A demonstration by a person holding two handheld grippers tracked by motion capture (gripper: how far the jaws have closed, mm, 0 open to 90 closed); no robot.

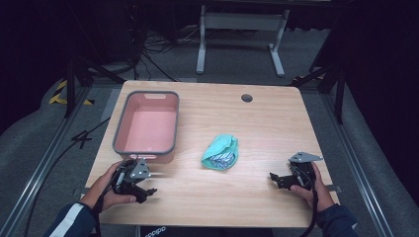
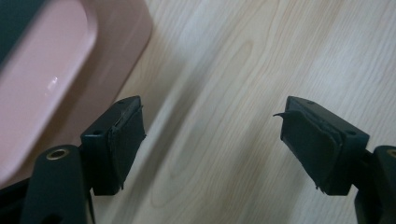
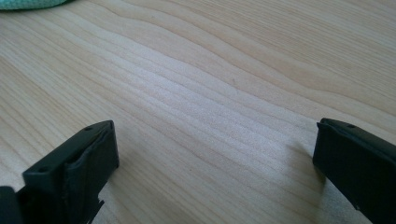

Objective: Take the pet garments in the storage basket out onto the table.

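At the near edge of the table [image 1: 257,197], the person's two hands each held a gripper low over the wood. The left gripper [image 1: 146,190] sat near the front left corner, just in front of the pink bin [image 1: 146,123]; in the left gripper view its jaws stood apart with only bare wood grain between them, and the bin's rounded corner [image 2: 56,79] showed just beyond the jaw at the left of that view. The right gripper [image 1: 274,178] rested near the front right of the table, pointing toward the middle; its jaws were likewise spread wide and held nothing, with plain table [image 3: 210,93] between them.

Farther in, between the two grippers and well apart from both, lay a bunched teal cloth [image 1: 221,152] with a patterned patch on its near side; a sliver of it [image 3: 28,3] showed at the top edge of the right gripper view. The cloth lay to the right of the bin, not touching it. The bin stood along the table's left side, grey-rimmed. Near the far edge was a dark round hole [image 1: 246,98] in the table.
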